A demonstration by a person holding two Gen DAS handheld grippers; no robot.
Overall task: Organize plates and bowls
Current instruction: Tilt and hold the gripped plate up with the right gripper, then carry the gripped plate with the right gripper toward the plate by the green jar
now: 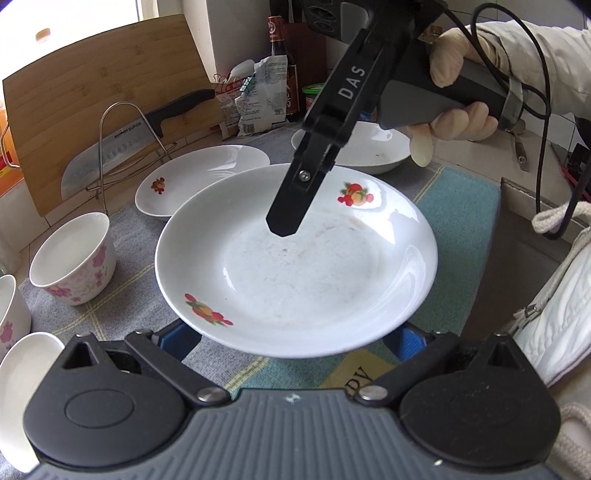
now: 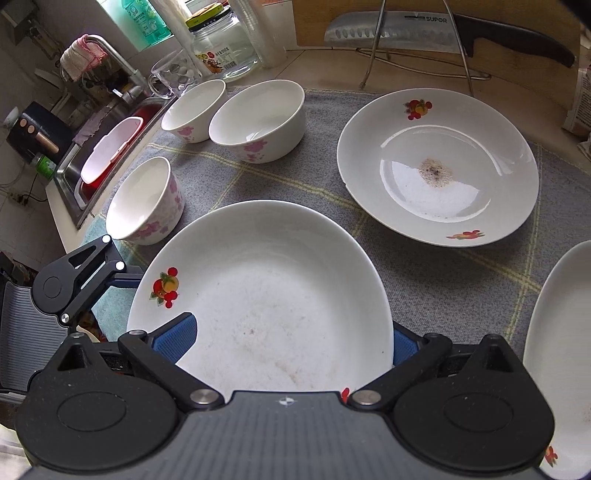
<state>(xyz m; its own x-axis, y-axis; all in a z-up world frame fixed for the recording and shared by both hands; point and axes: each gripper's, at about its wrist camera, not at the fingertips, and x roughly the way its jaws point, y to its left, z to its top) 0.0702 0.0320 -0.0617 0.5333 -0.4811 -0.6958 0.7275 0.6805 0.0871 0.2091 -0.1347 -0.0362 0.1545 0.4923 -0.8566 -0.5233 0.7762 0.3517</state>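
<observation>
Near: both our claws on plate (image 2: 273, 295). Right claw (image 2: 291, 345) pinching rim, one pad inside, one outside. Left claw (image 1: 291, 338) spread wide under opposite rim, blue pads flanking it, not gripping. Plate lifted above grey mat (image 2: 424, 280), slightly tilted. Our read: keep it level, let left support from below. Farther: second plate (image 2: 439, 166) flat on mat, likely stacking target; centre over it, lower gently. Beyond left: three bowls (image 2: 258, 122) grouped near sink (image 2: 74, 173).

Three plates: one (image 2: 266, 295) nearest, one (image 2: 439, 166) behind it, one (image 2: 557, 354) at the right edge. Three flowered bowls (image 2: 147, 199) (image 2: 194, 109) (image 2: 258, 120). One knife (image 2: 443, 33), one glass jar (image 2: 221, 44), one glass mug (image 2: 173, 74).
</observation>
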